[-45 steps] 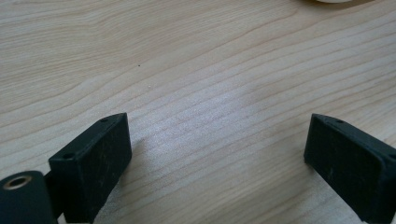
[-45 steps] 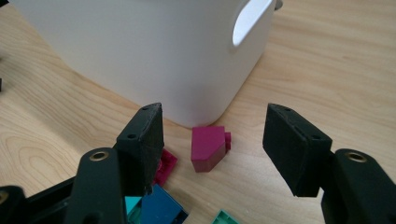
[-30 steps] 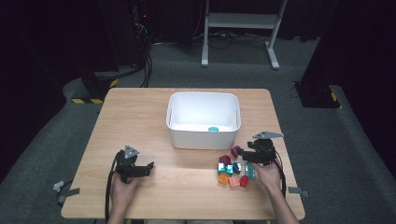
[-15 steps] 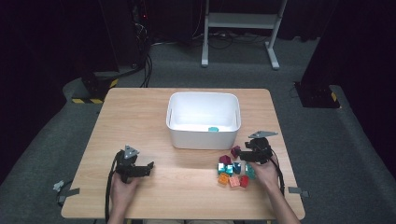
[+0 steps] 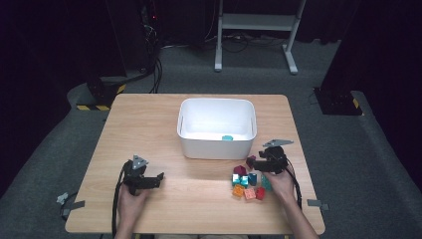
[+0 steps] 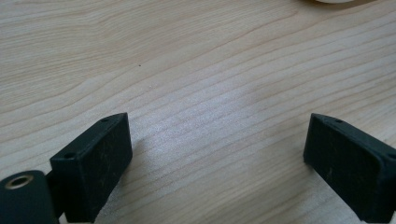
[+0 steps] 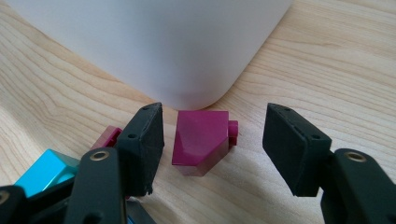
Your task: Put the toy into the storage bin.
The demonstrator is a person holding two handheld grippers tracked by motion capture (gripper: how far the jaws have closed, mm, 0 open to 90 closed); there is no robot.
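Your right gripper (image 7: pixel 212 154) has its fingers (image 7: pixel 142 144) spread wide around the magenta plastic slope-topped brick (image 7: pixel 201 140), which sits on the light wooden table (image 5: pixel 149 124) at centre frame in the right gripper view, just beside the rounded corner of the white plastic bin (image 7: pixel 154 46). The pads are not pressing it yet. You appear to be at the grasp step: next, close on the brick squarely, then lift it clear of the bin wall. Your left gripper (image 6: pixel 217 154) rests with fingers open over bare table at lower left of the high view.
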